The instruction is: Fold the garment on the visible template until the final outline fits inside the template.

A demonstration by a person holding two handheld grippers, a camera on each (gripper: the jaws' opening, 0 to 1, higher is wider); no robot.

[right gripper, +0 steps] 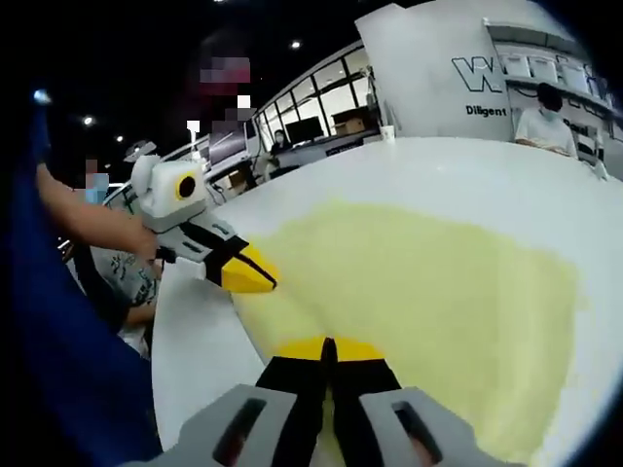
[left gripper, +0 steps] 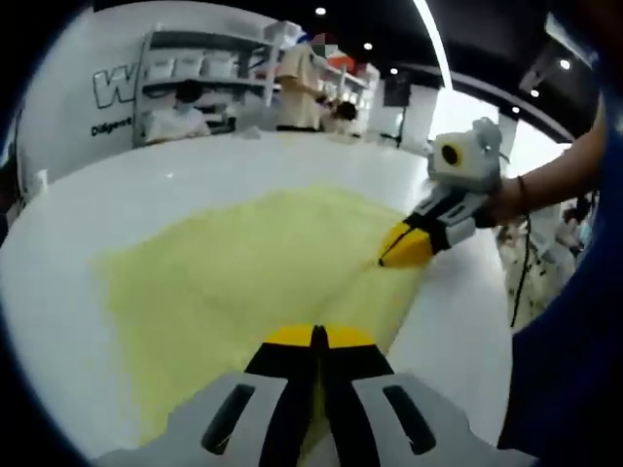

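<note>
Item: pale yellow garment (left gripper: 243,272), lying spread flat on a white desk (left gripper: 146,195). In the left gripper view it covers the middle of the desk, reaching from the near edge beneath the camera toward the far side, with its right edge close to the desk's rim. In the right gripper view the same garment (right gripper: 419,292) runs from the near left to the far right edge of the desk (right gripper: 467,165). Its outline is roughly rectangular; the long axis cannot be told for sure through the fisheye bend. A faint crease runs through the fabric from the near edge toward the other tool's tip in the left gripper view. No template outline can be made out under or around the fabric.

Left tool (left gripper: 316,336): yellow-tipped jaws pressed together, low over the near edge of the garment; fabric sits right at the tips, and it appears pinched between them. The same tool (right gripper: 255,277) enters the right gripper view from the left, tip on the garment's edge, held by a person's hand (right gripper: 146,248).

Right tool (right gripper: 326,348): jaws pressed together at the garment's near edge, fabric apparently nipped. It shows in the left gripper view (left gripper: 394,253) with its tip on the fabric's right edge.

Containers: none seen on the desk.

Background: shelving, a wall with lettering, several people standing.
</note>
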